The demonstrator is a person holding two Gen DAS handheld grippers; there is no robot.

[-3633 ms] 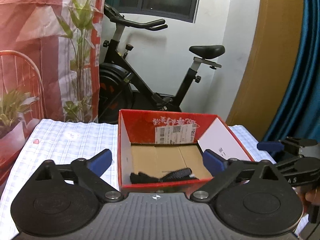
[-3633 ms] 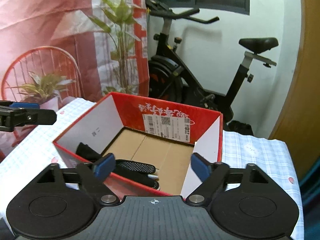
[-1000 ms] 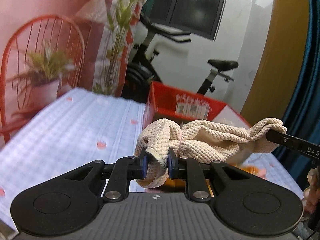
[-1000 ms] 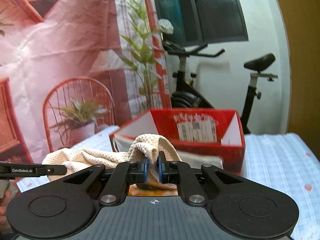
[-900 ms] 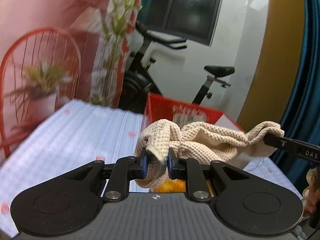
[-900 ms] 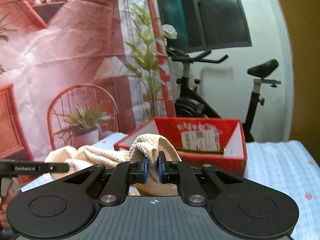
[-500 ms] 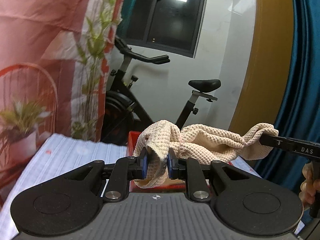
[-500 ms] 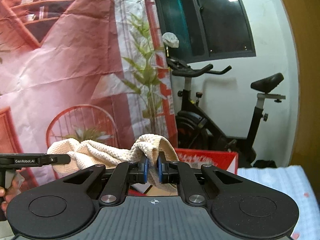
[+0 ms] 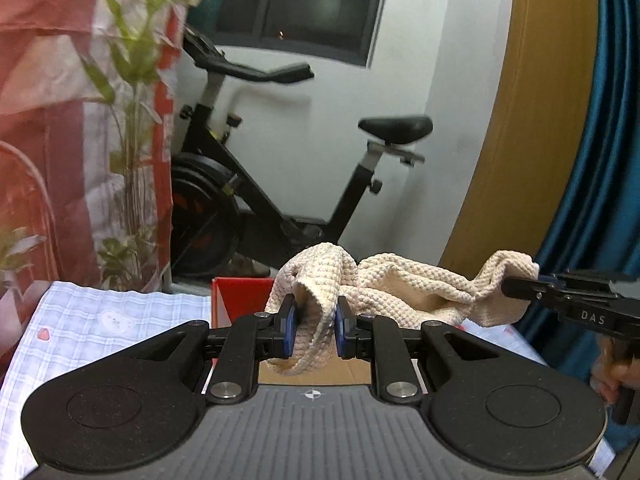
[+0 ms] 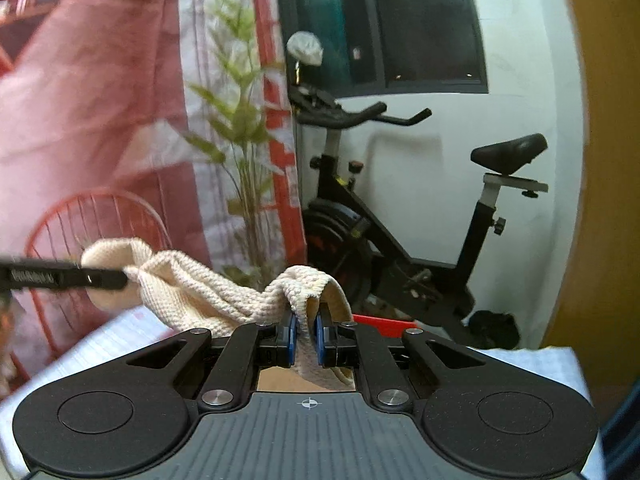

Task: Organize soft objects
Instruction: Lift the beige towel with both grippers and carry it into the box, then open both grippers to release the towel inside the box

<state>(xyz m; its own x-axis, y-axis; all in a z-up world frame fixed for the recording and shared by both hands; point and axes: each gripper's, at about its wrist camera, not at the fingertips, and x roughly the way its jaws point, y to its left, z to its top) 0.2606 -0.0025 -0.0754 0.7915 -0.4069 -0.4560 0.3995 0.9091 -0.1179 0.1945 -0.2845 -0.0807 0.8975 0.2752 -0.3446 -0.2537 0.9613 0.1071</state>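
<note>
Left wrist view shows the left gripper clamped on one bunched end of a cream waffle-knit towel, its blue pads pressing the fold from both sides. The towel stretches away to the right, where the right gripper pinches its far end; fingers of a hand wrap that gripper's handle at the frame edge. The towel hangs in the air above the red cardboard box, whose brown floor shows beneath the cloth. Only this view shows the blue curtain right of the box and the counter with its checked cloth clearly.

The right wrist view gives the reverse: the right gripper is nearly closed on a thin fold of towel, and the left gripper appears as a blurred black bar on the left, gripping the other end. Here only a sliver of the box rim shows.

Behind the box, both views show an exercise bike against a white wall, a dark window above it, and a leafy plant before a red-and-white printed backdrop left of the box. An ochre panel stands right of the bike.
</note>
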